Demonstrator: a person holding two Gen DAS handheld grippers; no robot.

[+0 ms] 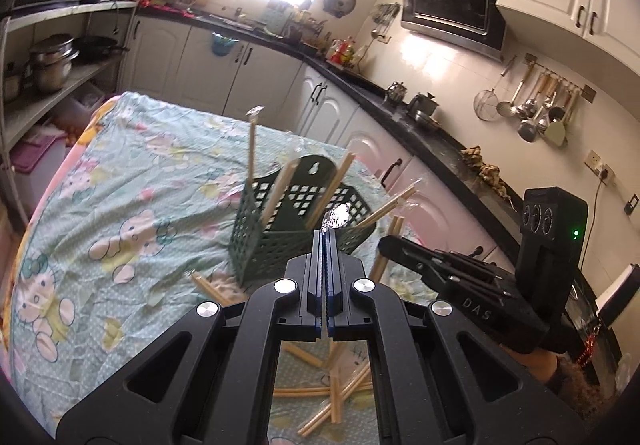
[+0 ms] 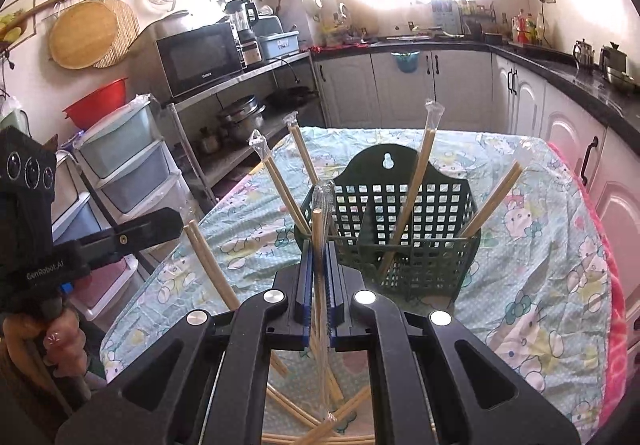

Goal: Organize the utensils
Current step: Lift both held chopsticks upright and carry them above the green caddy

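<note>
A dark green perforated utensil basket (image 1: 280,237) (image 2: 400,241) stands on the cartoon-print cloth, with several plastic-wrapped chopstick pairs (image 2: 416,181) leaning in it. My left gripper (image 1: 325,235) is shut on a wrapped chopstick pair whose plastic tip (image 1: 338,215) sticks out just before the basket. My right gripper (image 2: 318,241) is shut on another wrapped chopstick pair (image 2: 320,205), upright at the basket's near left corner. Loose chopsticks (image 1: 332,393) (image 2: 320,421) lie on the cloth beneath both grippers.
The table (image 2: 540,245) is covered in a pale blue cartoon cloth. Kitchen counter and white cabinets (image 1: 400,149) run behind and to the right. A shelf with a microwave (image 2: 200,57) and plastic drawers (image 2: 124,165) stands at the left.
</note>
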